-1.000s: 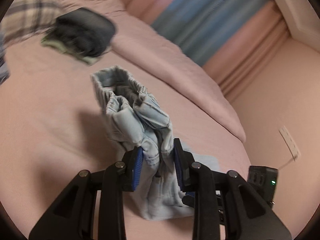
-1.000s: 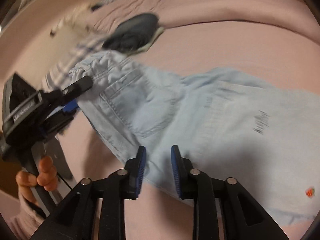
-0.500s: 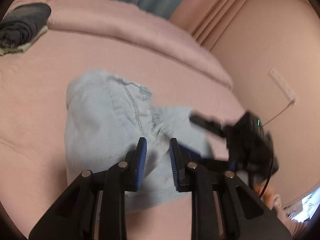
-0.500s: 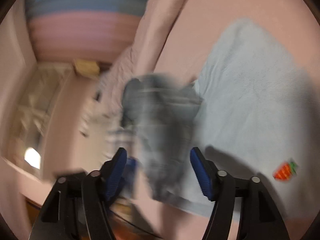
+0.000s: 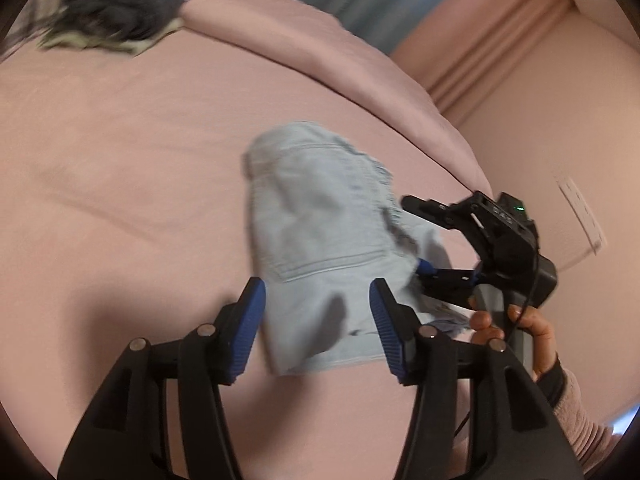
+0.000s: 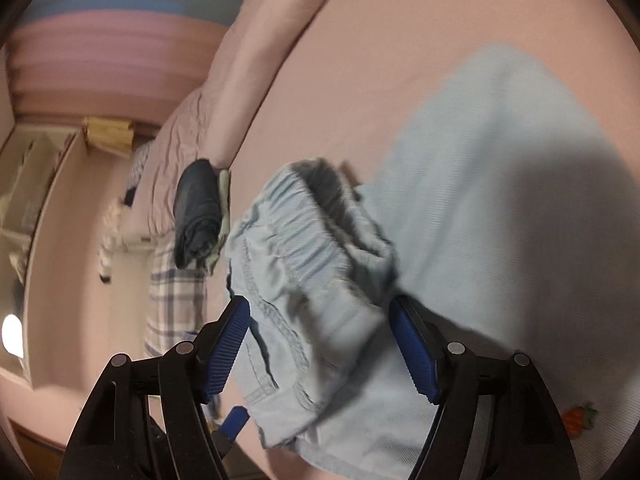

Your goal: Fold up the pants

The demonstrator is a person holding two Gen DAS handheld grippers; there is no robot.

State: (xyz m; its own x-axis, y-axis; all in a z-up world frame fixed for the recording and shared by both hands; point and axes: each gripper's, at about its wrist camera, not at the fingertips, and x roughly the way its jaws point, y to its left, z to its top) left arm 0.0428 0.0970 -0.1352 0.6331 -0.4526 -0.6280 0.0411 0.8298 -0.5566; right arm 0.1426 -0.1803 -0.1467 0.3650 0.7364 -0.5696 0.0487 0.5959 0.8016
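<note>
Most of the fold appears done: light-blue pants (image 5: 320, 236) lie doubled on the pink bed (image 5: 120, 152), waistband end bunched, while left tool (image 5: 318, 320) and right tool (image 6: 320, 344) both stand wide, holding nothing, so flattening and squaring remain.

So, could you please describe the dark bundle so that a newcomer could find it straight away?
Start at the pink bed and follow it to the raised duvet ridge. The dark folded garment lies against that ridge, on something pale green, far from the light-blue pants; it is the only near-black item.
</note>
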